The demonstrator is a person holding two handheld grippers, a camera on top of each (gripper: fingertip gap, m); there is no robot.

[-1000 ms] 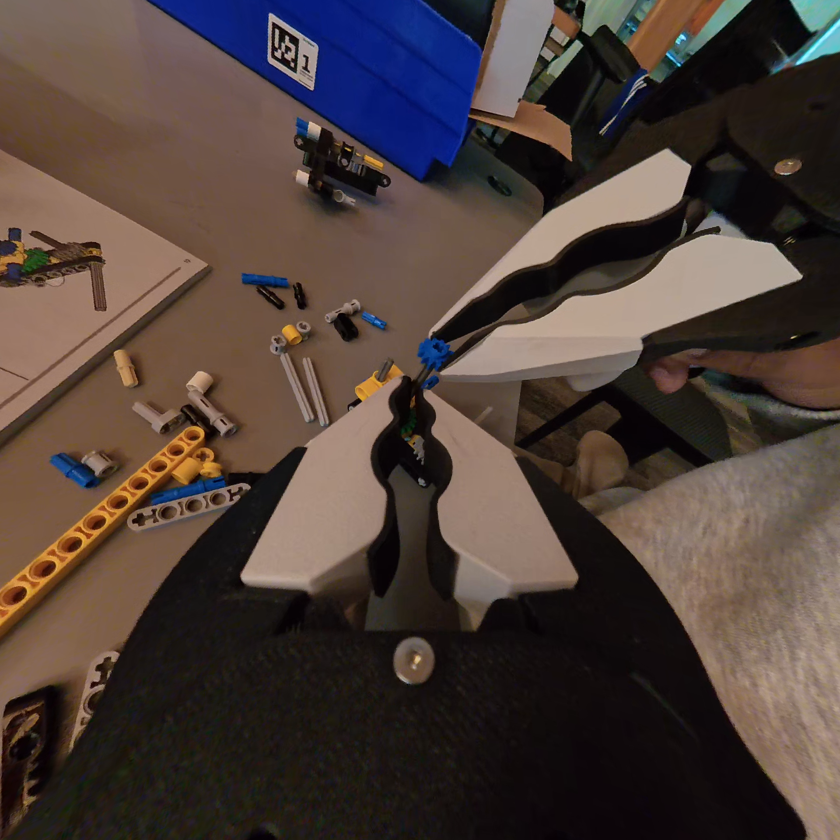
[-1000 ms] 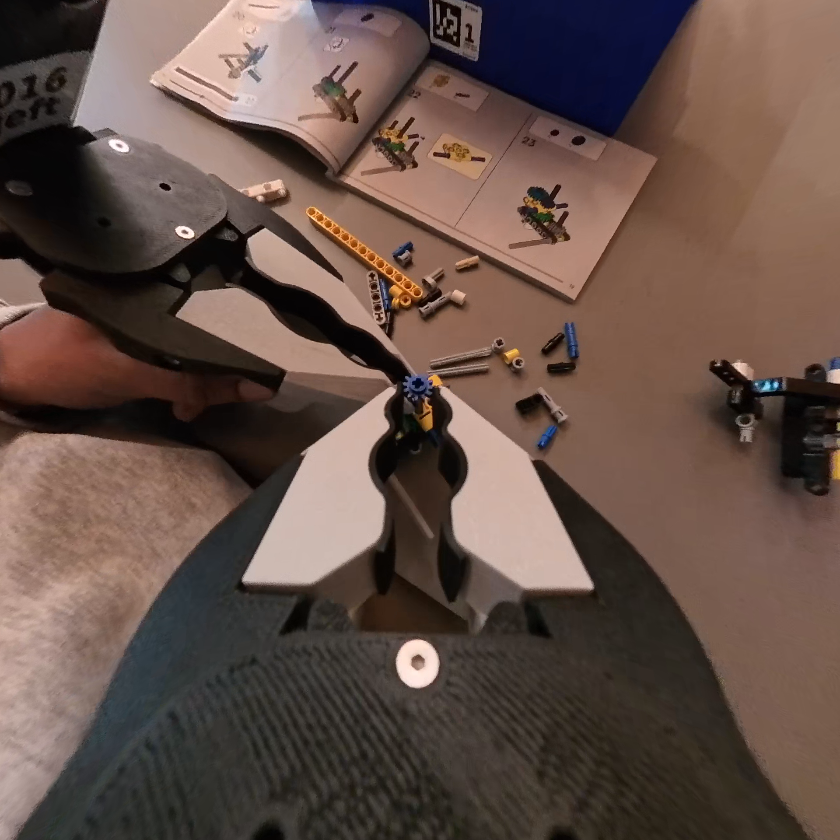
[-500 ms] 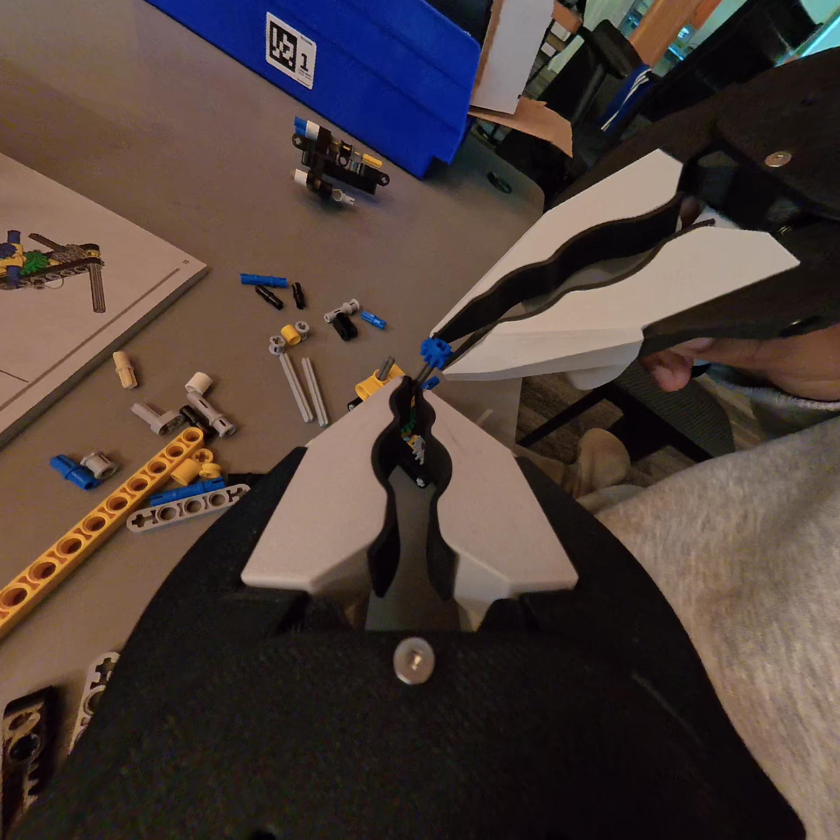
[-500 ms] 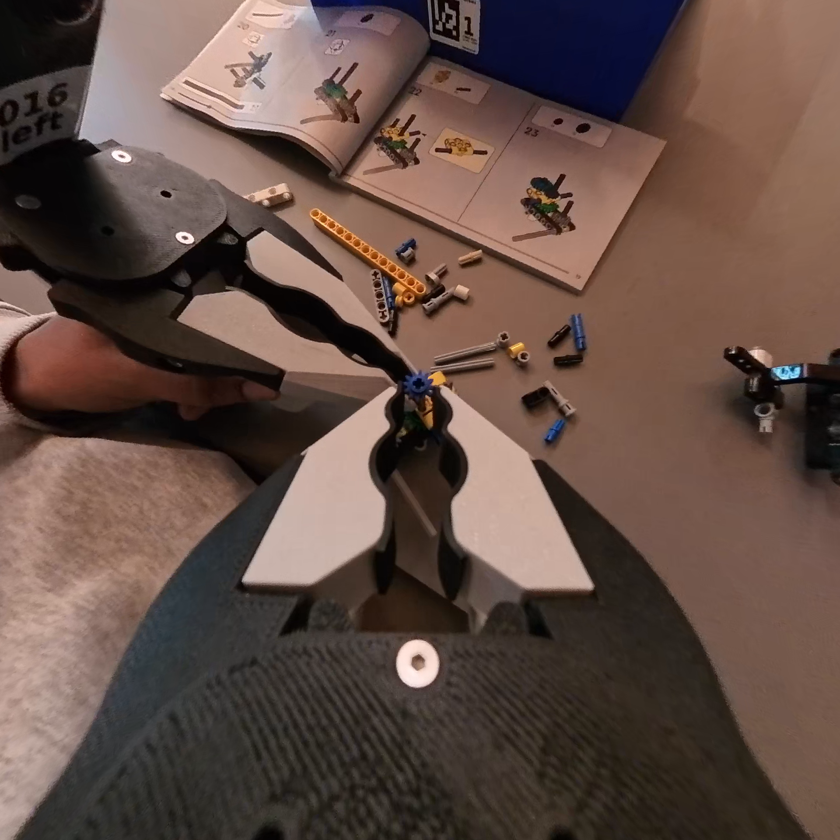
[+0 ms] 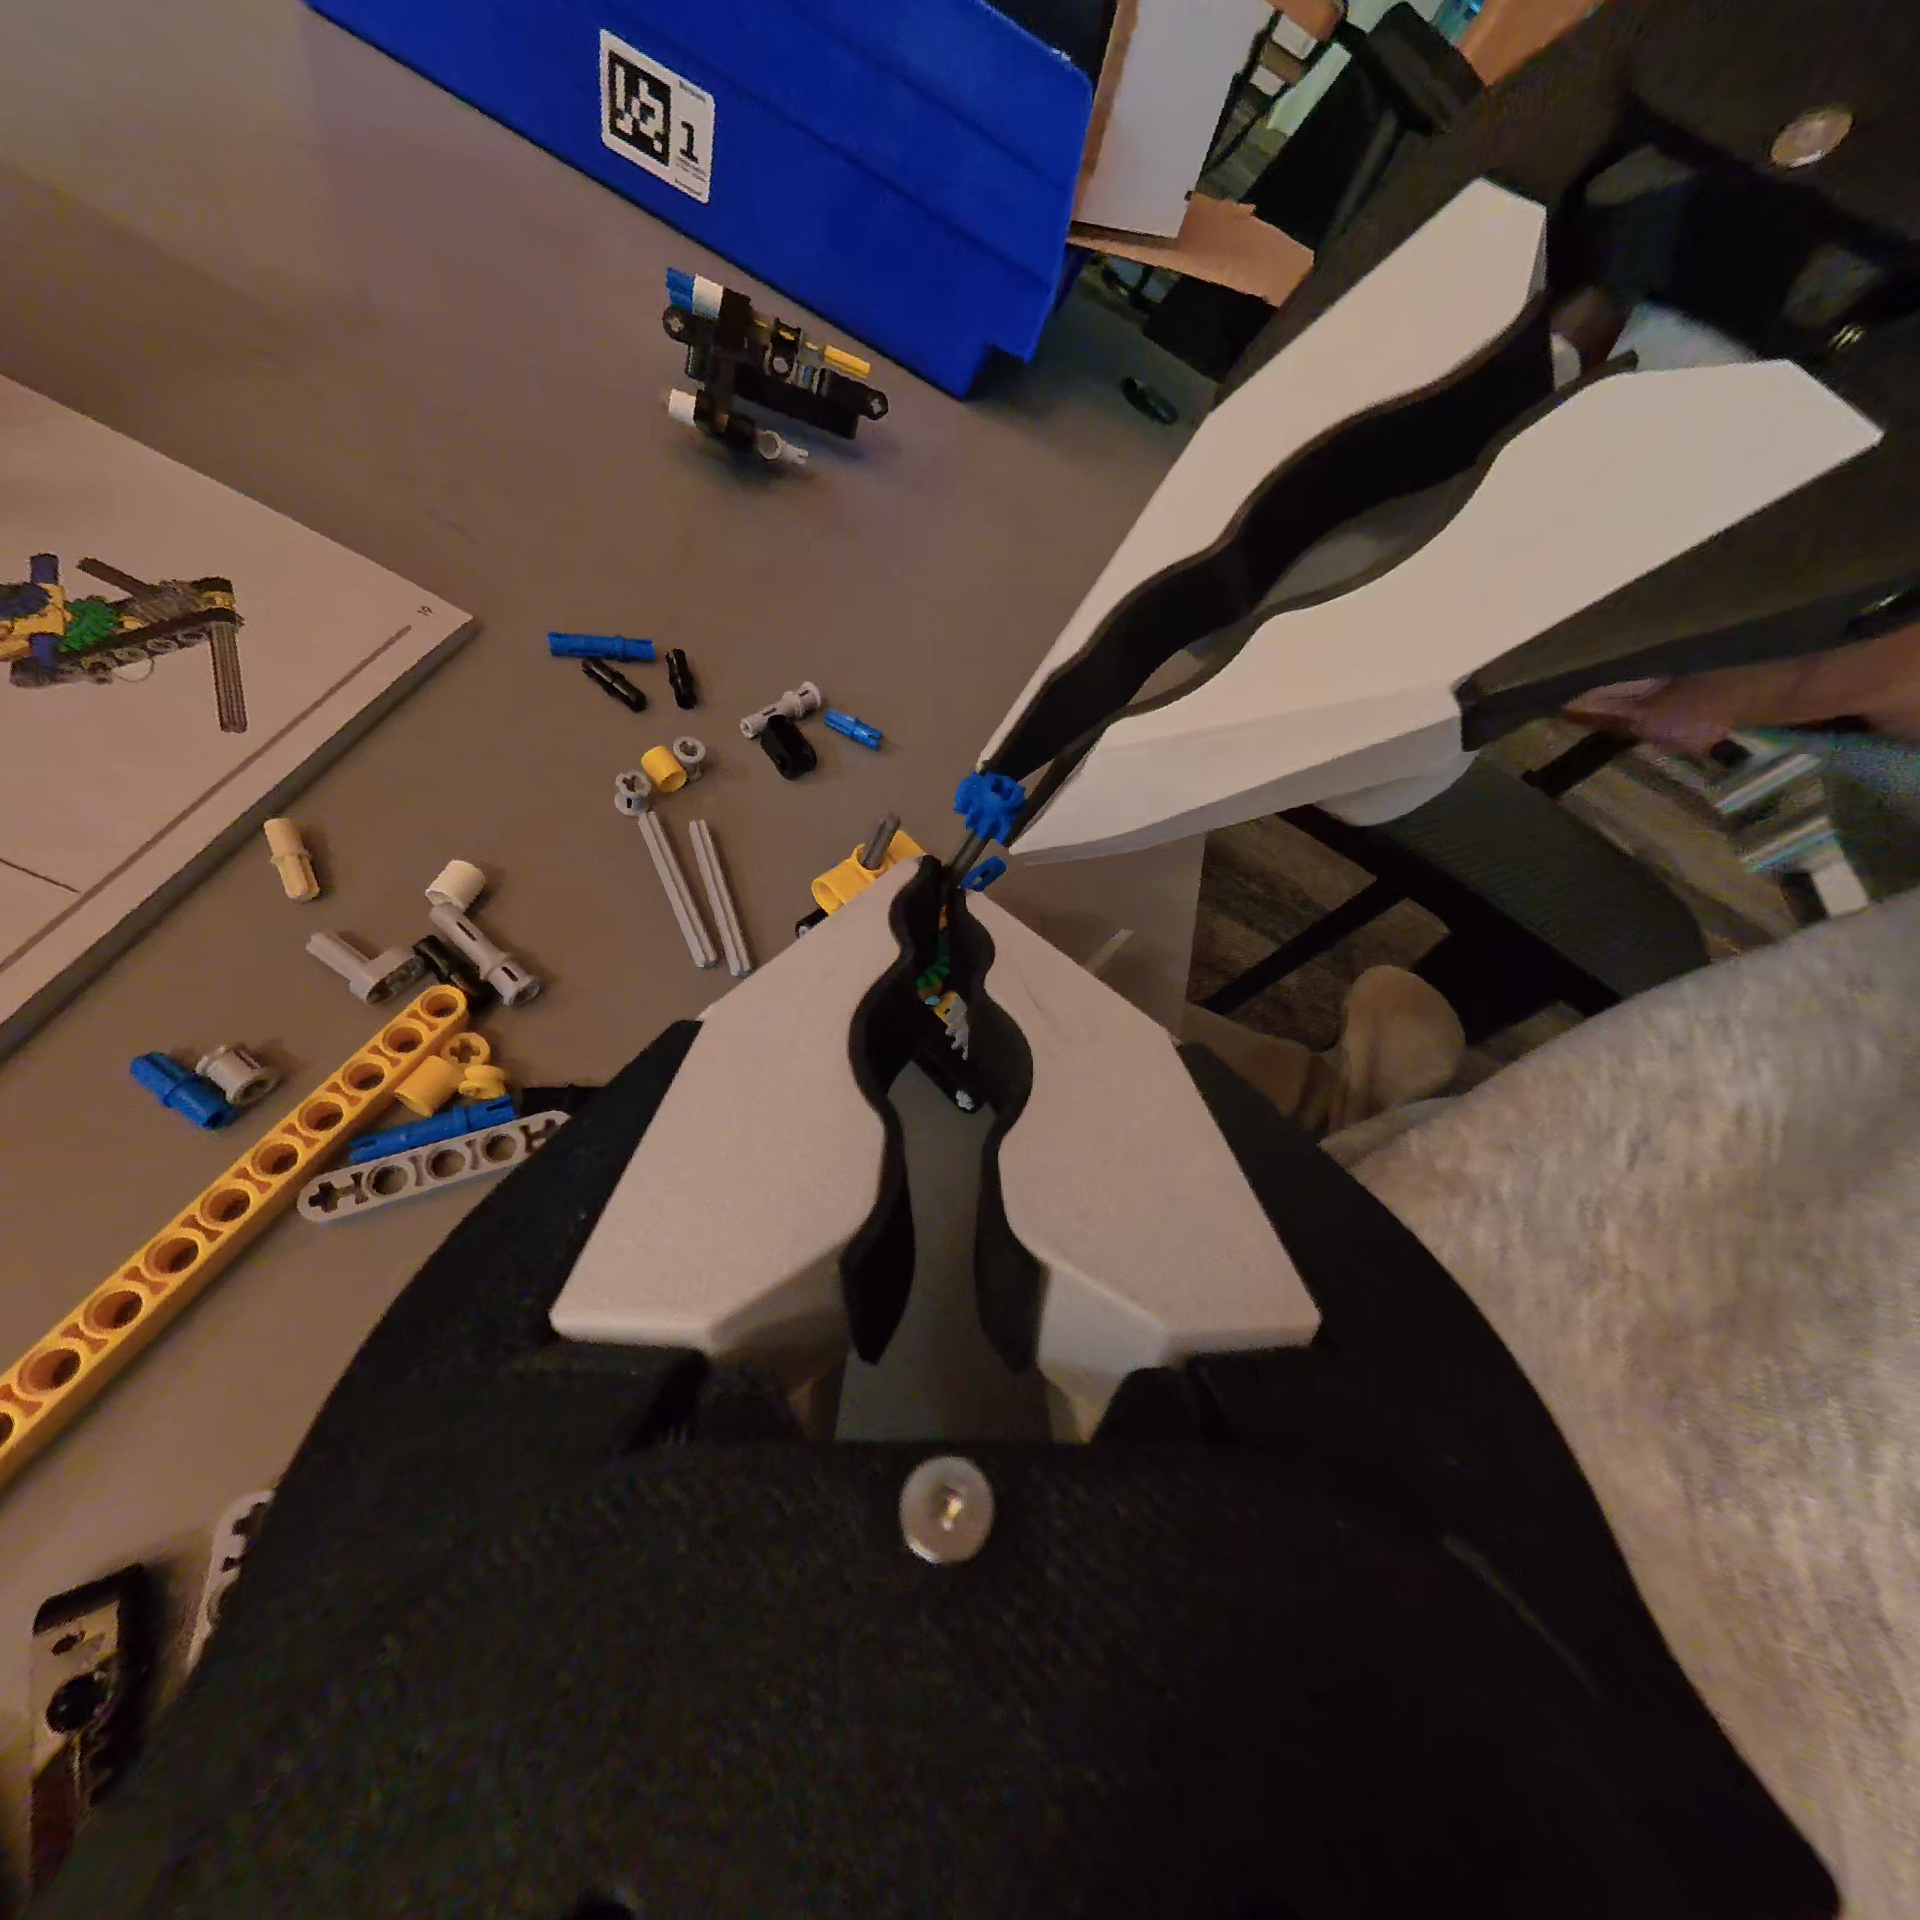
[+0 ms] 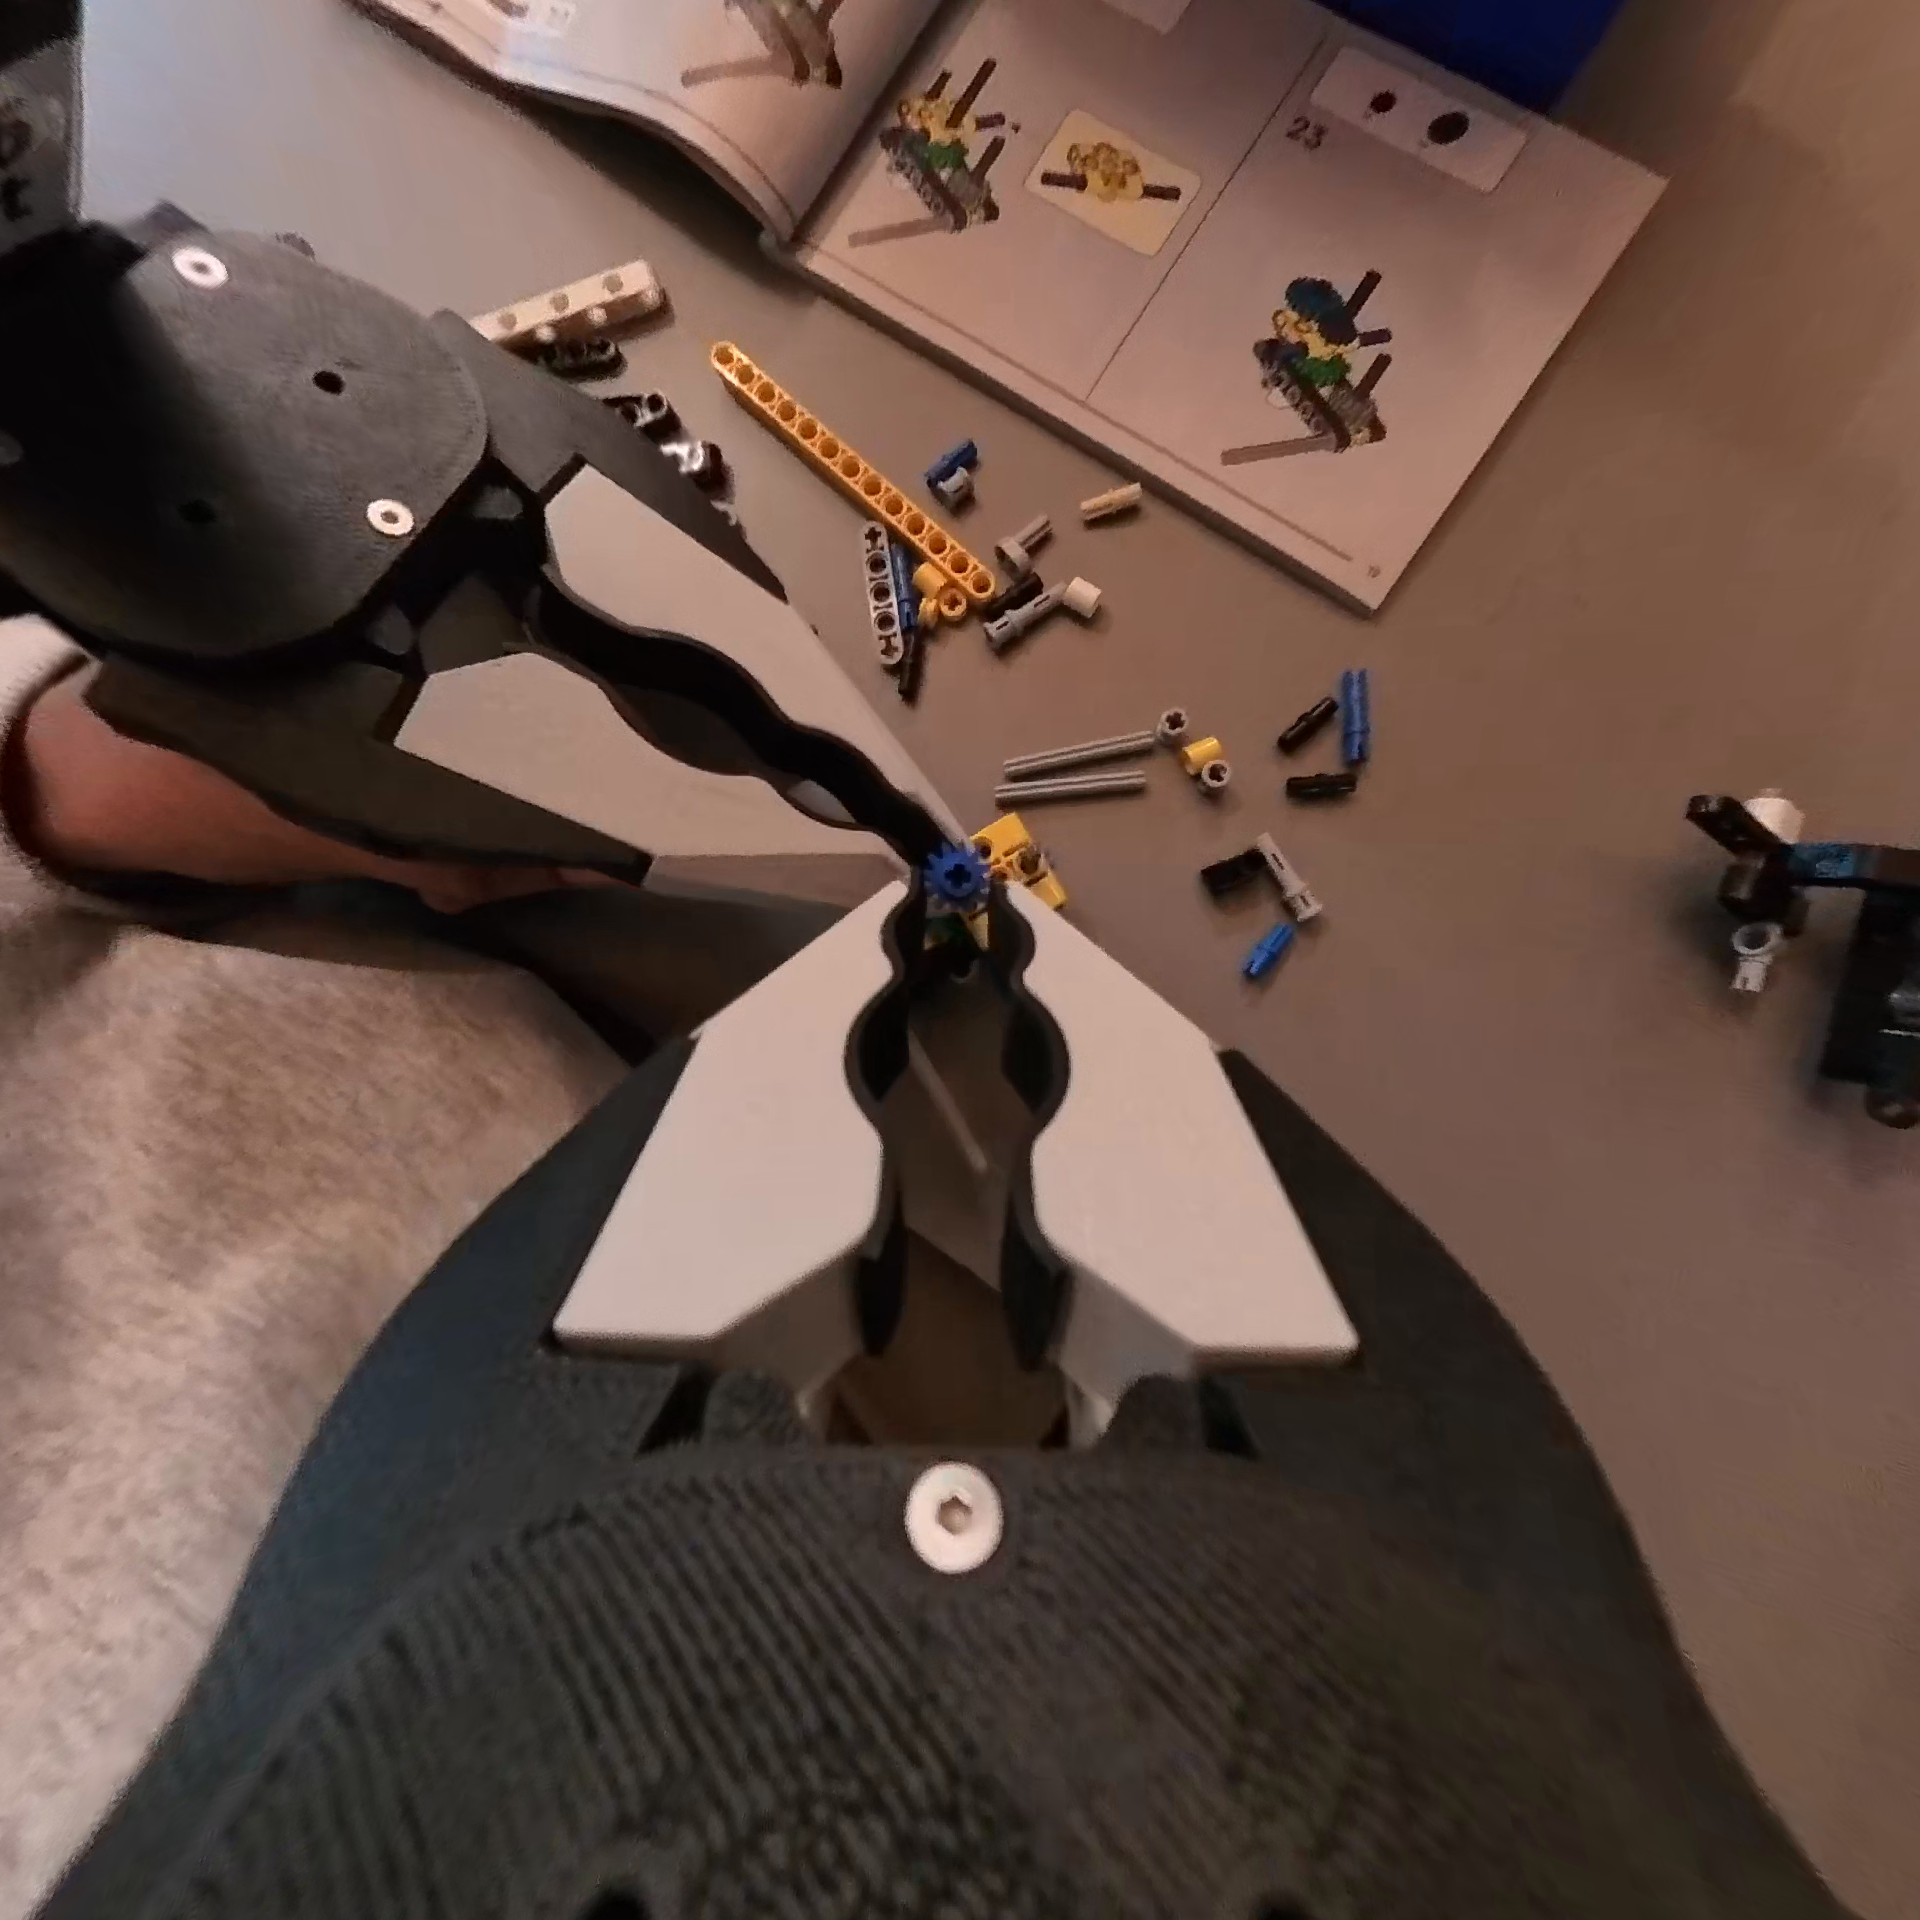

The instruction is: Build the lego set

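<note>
Seemingly unchanged, both claws [image 5: 940, 883] [image 6: 951, 899] still pinch the small assembly [image 5: 940, 977].

A grey table [image 5: 395, 343] fills most of both views under dim, warm light. Past its far right corner stand dark chairs [image 5: 1382, 125] and a wood-grain floor [image 5: 1278, 894].

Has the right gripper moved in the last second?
Yes. Against the blue bin in the left wrist view, the right gripper has swung its rear upward toward it; its tips remain at the blue gear.
</note>
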